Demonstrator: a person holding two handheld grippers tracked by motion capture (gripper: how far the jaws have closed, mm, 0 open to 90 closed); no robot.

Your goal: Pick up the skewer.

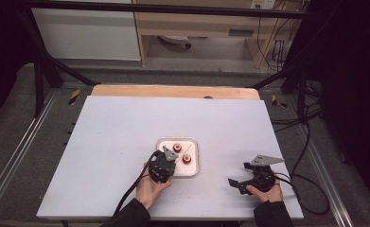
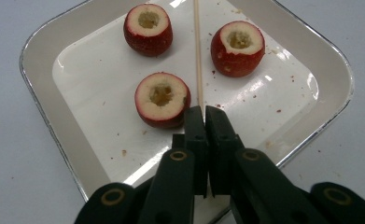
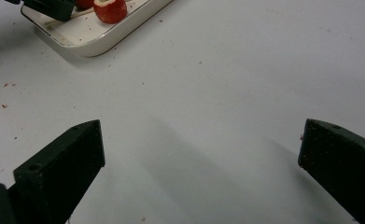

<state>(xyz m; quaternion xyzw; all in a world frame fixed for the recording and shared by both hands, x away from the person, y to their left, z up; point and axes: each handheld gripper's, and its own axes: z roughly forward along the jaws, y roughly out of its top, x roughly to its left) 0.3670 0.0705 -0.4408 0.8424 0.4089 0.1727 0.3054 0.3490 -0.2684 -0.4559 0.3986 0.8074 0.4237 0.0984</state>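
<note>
A white square tray (image 2: 40,107) holds three cored red fruits: one at the back left (image 2: 148,29), one at the back right (image 2: 237,47), one nearest (image 2: 162,99). A thin wooden skewer (image 2: 198,51) lies on the tray between them. My left gripper (image 2: 204,112) is shut on the skewer's near end, right beside the nearest fruit. In the high view the left gripper (image 1: 167,156) sits over the tray's (image 1: 194,142) front left part. My right gripper (image 3: 201,144) stands open and apart over bare table, with nothing between its jaws; the high view places the right gripper (image 1: 235,185) at the front right.
The table top (image 1: 116,142) is pale grey, with a wooden strip (image 1: 173,91) along its far edge. Red crumbs dot the tray and the table near it. Black frame bars and cables stand around the table's sides.
</note>
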